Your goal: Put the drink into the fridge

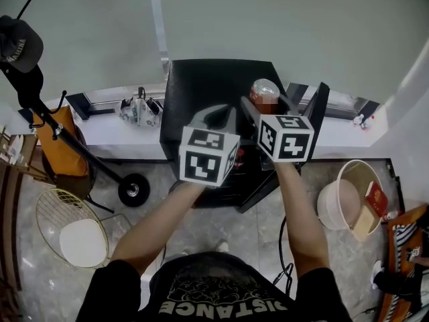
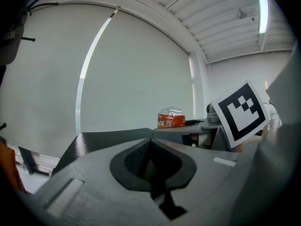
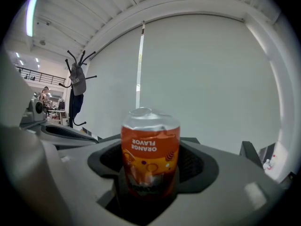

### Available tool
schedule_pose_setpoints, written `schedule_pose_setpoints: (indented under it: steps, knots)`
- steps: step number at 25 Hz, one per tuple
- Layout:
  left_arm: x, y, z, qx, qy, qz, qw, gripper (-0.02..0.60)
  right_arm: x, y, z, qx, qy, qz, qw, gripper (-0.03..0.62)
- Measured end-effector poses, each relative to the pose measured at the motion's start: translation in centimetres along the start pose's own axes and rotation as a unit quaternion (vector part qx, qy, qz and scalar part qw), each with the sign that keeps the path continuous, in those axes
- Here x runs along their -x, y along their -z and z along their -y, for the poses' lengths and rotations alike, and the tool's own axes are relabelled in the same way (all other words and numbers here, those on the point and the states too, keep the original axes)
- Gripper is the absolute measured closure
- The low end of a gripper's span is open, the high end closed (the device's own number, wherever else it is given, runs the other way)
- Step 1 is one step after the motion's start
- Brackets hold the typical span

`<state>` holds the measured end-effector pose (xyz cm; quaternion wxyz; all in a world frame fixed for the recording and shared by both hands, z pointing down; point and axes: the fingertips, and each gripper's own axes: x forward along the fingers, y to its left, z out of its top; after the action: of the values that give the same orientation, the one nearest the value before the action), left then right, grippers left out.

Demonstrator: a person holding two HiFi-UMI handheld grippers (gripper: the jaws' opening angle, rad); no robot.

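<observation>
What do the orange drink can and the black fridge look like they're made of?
The can is likely thin aluminium: its bare end is shiny silver, the orange print glossy. The fridge looks like glossy black painted metal or plastic, hard to tell which; its top reflects light.

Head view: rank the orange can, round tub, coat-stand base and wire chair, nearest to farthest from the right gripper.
From the right gripper:
1. orange can, between its jaws, above the fridge top.
2. round tub, on the floor at the right.
3. coat-stand base, on the floor left of the fridge.
4. wire chair, on the floor at the far left.
</observation>
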<state>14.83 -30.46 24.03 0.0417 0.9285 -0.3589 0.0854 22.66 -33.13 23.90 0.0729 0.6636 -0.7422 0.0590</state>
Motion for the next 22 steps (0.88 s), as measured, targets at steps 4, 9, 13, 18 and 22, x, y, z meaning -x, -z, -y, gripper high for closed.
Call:
schedule_pose_setpoints:
  steps: [4,9,13,18,22]
  knots:
    - [0.2,0.3,0.1,0.006,-0.026,-0.001,0.9996,0.577,0.2,-0.2,-0.7,0.006,-0.035,0.006,0.999,0.264]
    - [1.6,0.7,-0.6,0.011,-0.066,0.0,0.9977,0.577,0.3,-0.8,-2.6,0.02,-0.079,0.012,0.997,0.264]
    - [3.0,1.5,-1.4,0.019,-0.097,-0.005,0.9951,0.577,0.2,-0.8,-5.0,0.024,-0.119,0.014,0.993,0.264]
    - [4.9,2.2,-1.9,0.021,-0.114,-0.003,0.9933,0.577,0.9,-0.5,-7.0,0.026,-0.136,0.017,0.99,0.264]
    - [6.5,2.8,-2.2,0.026,-0.114,-0.005,0.9932,0.577,1.7,-0.6,-8.6,0.027,-0.14,0.022,0.99,0.264]
